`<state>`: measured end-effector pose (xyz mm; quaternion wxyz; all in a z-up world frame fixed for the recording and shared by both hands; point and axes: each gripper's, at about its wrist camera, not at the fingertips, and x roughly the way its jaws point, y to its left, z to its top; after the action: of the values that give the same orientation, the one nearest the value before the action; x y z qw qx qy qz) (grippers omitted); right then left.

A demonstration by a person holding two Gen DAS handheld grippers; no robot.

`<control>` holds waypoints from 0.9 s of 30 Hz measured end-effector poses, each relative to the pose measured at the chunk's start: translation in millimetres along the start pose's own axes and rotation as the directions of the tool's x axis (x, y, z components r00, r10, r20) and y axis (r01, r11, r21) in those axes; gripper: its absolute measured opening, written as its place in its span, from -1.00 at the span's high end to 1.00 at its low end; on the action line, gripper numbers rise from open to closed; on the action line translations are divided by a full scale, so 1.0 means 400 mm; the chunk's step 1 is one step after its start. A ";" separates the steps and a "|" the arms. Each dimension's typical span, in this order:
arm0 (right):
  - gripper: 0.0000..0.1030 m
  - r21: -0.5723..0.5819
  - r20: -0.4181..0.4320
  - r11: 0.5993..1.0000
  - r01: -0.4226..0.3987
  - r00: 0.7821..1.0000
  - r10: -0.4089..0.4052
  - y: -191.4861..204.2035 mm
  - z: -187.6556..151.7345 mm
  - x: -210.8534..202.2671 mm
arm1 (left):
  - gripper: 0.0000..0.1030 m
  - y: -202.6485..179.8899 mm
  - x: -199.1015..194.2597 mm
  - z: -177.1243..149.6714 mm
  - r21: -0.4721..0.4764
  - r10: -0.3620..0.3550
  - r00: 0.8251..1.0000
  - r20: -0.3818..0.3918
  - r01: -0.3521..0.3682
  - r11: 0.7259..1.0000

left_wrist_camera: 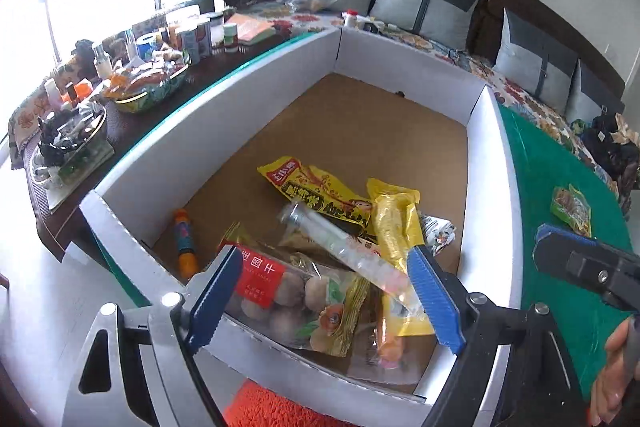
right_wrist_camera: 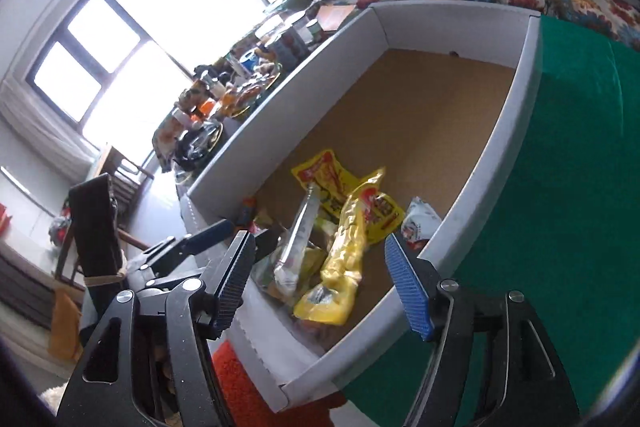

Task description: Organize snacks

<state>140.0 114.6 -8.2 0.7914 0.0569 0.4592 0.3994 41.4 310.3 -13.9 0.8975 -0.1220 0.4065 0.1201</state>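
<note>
Holding: nothing; both sets of jaws stand released above the near end of the box, their ribbed pads apart with no packet between them.
Left gripper (left_wrist_camera: pixel 326 297): blue, saw-ridged pads on silvery metal arms, spread wide over the pile of snacks.
Right gripper (right_wrist_camera: pixel 320 287): one black and one blue ridged pad on black metal arms, parted; in the left wrist view it shows at the right edge over the green cloth, with a person's hand (left_wrist_camera: pixel 612 375) behind it.
Box (left_wrist_camera: pixel 208 115): shallow, rectangular, white cardboard walls, plain brown cardboard floor; most of the floor is bare.
Snacks: heaped in the near corner of the box, overlapping one another.
Clear bag (left_wrist_camera: pixel 296 299): glossy film with a red label, round brownish balls inside.
Long yellow packet (left_wrist_camera: pixel 394 227): narrow, crinkled, lying across the heap.
Flat yellow packet (left_wrist_camera: pixel 320 193): shiny, with dark print, under the others.
Clear tube packet (left_wrist_camera: pixel 340 245): slim, slanting over the pile.
Orange tube (left_wrist_camera: pixel 185 243): small and round-bodied, alone beside the left wall.
Green packet (left_wrist_camera: pixel 572 207): outside the box, on the green cloth.
Bench (left_wrist_camera: pixel 532 187): covered in fuzzy green cloth, carrying the box.
</note>
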 end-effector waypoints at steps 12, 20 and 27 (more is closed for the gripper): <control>-0.52 0.050 0.041 0.791 0.609 0.790 -0.611 -0.515 -0.281 -0.327 | -0.98 -0.404 -0.125 -0.009 0.199 -0.311 0.947 0.074 0.292 0.936; -0.52 0.333 0.056 0.588 0.737 0.607 -0.793 -0.741 -0.374 -0.517 | -0.98 -0.727 0.132 -0.127 0.266 -0.291 0.935 -0.203 0.339 0.902; -0.52 0.370 0.023 0.595 0.713 0.634 -0.773 -0.818 -0.347 -0.534 | -0.98 -0.919 0.275 -0.137 0.260 -0.241 0.950 -0.200 0.289 0.921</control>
<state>167.1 -290.5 -91.5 0.9025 0.0256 0.4261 -0.0574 189.2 -40.2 -87.6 0.8771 -0.0543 0.4715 -0.0733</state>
